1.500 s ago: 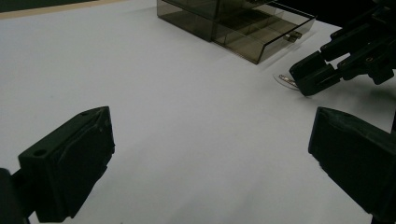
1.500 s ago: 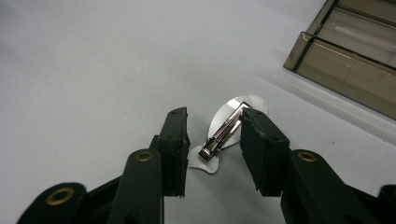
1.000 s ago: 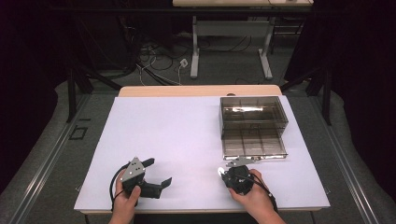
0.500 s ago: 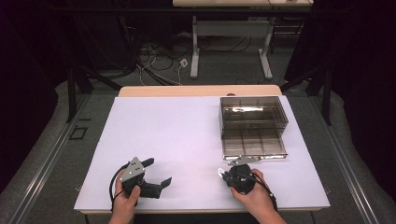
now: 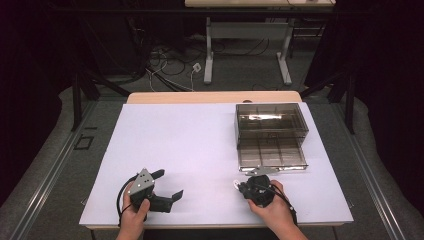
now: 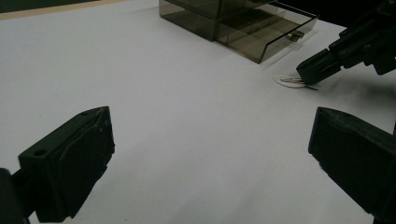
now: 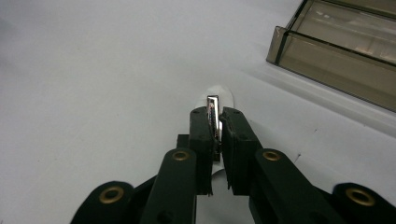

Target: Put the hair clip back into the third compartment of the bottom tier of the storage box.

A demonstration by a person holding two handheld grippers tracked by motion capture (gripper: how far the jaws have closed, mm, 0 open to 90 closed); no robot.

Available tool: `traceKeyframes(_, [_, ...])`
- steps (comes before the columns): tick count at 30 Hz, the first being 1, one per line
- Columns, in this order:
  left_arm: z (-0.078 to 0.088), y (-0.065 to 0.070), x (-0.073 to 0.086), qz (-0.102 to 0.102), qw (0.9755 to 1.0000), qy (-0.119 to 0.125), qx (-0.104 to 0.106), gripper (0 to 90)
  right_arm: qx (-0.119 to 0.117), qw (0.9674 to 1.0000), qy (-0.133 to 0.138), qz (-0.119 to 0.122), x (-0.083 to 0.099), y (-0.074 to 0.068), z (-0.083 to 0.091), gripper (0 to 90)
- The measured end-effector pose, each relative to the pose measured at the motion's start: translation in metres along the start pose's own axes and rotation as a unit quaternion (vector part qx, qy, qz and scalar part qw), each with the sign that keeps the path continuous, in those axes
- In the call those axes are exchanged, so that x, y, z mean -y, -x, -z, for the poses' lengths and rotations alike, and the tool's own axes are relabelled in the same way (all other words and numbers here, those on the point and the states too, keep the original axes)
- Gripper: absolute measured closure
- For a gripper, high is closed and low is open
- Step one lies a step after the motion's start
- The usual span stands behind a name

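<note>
White table (image 5: 200,140) in the high view carries a smoky plastic drawer box (image 5: 270,134) at the right, with both grippers near the front edge. Left gripper (image 6: 210,158) view: jaws spread wide over bare table. Right gripper (image 7: 217,140) view: jaws pinched on a small metal clip (image 7: 213,114) above a white disc (image 7: 226,95), just beside the box.

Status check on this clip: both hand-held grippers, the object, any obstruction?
Left hand-held gripper open, idle. Right hand-held gripper shut on small metal clip, white disc beneath. Smoked drawer box drawer open. No obstruction.
</note>
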State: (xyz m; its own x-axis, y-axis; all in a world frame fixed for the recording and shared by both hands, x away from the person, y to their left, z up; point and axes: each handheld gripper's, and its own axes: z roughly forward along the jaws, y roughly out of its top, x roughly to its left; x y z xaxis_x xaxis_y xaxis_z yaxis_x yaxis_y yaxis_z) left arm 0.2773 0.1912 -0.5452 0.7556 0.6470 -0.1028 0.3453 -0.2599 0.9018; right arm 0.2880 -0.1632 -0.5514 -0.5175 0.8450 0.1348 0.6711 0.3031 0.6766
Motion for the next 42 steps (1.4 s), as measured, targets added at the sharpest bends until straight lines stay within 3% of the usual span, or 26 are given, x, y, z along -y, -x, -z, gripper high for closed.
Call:
traceKeyframes(16, [-0.002,0.002,-0.001,-0.003,1.0,0.001,-0.001,0.5,-0.014,0.9998,0.008,-0.012,0.0,0.006,0.009,83.4])
traceKeyframes(25, [-0.002,0.002,-0.001,0.004,1.0,0.004,-0.001,0.5,-0.024,0.999,0.028,-0.023,-0.002,0.007,0.014,83.3])
traceKeyframes(42, [-0.004,0.002,-0.002,-0.002,1.0,0.003,0.001,0.5,-0.036,0.9983,0.041,-0.019,-0.014,0.01,0.033,83.4])
